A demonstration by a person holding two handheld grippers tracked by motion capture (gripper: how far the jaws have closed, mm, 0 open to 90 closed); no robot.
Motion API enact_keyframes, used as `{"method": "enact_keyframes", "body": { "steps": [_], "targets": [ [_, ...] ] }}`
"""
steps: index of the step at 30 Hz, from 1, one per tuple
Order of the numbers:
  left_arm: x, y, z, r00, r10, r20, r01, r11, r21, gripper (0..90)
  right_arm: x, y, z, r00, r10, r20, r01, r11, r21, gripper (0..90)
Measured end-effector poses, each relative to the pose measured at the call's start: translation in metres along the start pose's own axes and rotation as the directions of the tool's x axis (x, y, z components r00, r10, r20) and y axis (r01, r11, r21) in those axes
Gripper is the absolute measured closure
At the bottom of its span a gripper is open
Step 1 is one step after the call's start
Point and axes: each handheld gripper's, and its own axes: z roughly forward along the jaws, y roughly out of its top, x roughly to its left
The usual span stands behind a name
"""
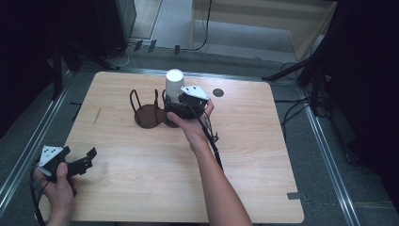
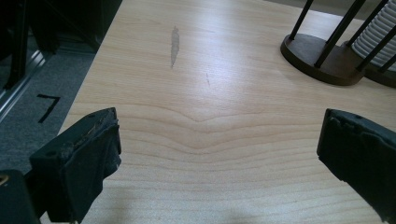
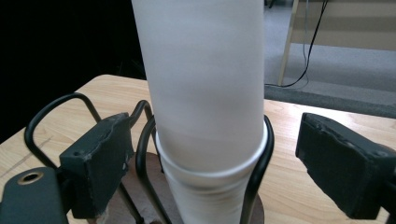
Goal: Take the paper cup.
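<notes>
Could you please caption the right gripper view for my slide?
Open hand-held gripper framing a white cup stack in a black wire holder.

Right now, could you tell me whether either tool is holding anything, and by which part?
Nothing is held. The right tool stands open around the stack of white cups, pads apart from it; the left tool is open.

The left gripper (image 2: pixel 212 163) hangs over the bare wooden table (image 2: pixel 219 93), its two black jaws wide apart with nothing between them. A grey smear (image 2: pixel 175 44) marks the wood ahead. At the upper right stands a dark round rack (image 2: pixel 322 56) with thin black rods, and white ribbed cups (image 2: pixel 380 30) beside it.
</notes>
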Motion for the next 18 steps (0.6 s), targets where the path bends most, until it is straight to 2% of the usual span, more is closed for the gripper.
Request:
{"method": "enact_keyframes", "body": {
  "steps": [6, 9, 12, 16, 18],
  "targets": [
    [0.0, 0.0, 0.0, 1.0, -0.003, 0.001, 0.003, 1.0, -0.003, 0.0, 0.003, 0.004, 0.012, 0.9999, -0.01, 0.003, 0.01, 1.0, 0.004, 10.8],
    [0.0, 0.0, 0.0, 1.0, -0.003, 0.002, 0.003, 1.0, -0.003, 0.0, 0.006, 0.005, 0.021, 0.9995, -0.012, 0.028, 0.012, 1.0, 0.011, 10.3],
    [0.0, 0.0, 0.0, 1.0, -0.006, 0.003, 0.006, 1.0, -0.004, 0.0, 0.005, 0.007, 0.025, 0.9987, 0.015, 0.05, -0.015, 1.0, 0.007, 10.0],
    [0.001, 0.0, 0.0, 1.0, -0.008, 0.003, 0.008, 1.0, -0.003, 0.0, 0.002, 0.008, 0.029, 0.9974, 0.059, 0.041, -0.059, 0.998, 0.005, 9.9],
    [0.001, 0.0, 0.0, 1.0, -0.009, 0.003, 0.009, 1.0, -0.004, 0.0, 0.003, 0.008, 0.032, 0.9975, 0.064, 0.032, -0.064, 0.998, 0.008, 10.7]
  ]
}}
